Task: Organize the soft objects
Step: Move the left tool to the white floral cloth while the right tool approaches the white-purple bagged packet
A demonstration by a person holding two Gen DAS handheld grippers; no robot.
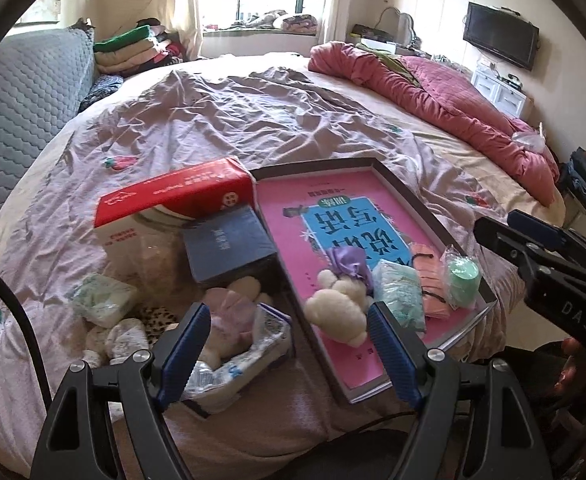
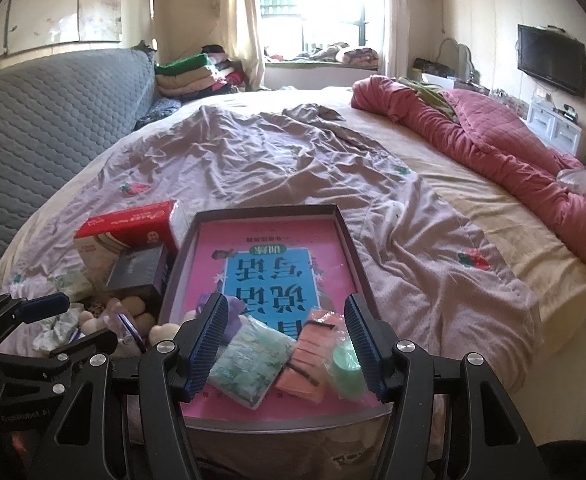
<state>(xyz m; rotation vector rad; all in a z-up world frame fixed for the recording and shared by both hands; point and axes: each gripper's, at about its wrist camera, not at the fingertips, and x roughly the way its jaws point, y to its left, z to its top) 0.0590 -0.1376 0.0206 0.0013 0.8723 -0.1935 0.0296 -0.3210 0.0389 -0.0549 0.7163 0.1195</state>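
A grey tray (image 1: pixel 373 166) with a pink printed liner lies on the bed. In it are a white plush toy (image 1: pixel 341 308), a purple pouch (image 1: pixel 349 264), a green tissue pack (image 2: pixel 253 360), an orange packet (image 2: pixel 309 356) and a wrapped green round thing (image 2: pixel 347 368). My left gripper (image 1: pixel 289 316) hovers open over the tray's left edge, holding nothing. My right gripper (image 2: pixel 287 308) is open above the tissue pack and orange packet, clear of both. Left of the tray lies a heap of soft items: a wipes pack (image 1: pixel 261 340), a pink soft piece (image 1: pixel 229 308) and pale socks (image 1: pixel 125 336).
A red box (image 1: pixel 173 196) and a dark blue box (image 1: pixel 229 244) stand just left of the tray. A rolled red quilt (image 2: pixel 493 140) lies along the bed's right side. A grey padded headboard (image 2: pixel 53 120) rises at the left. Rumpled sheet stretches beyond the tray.
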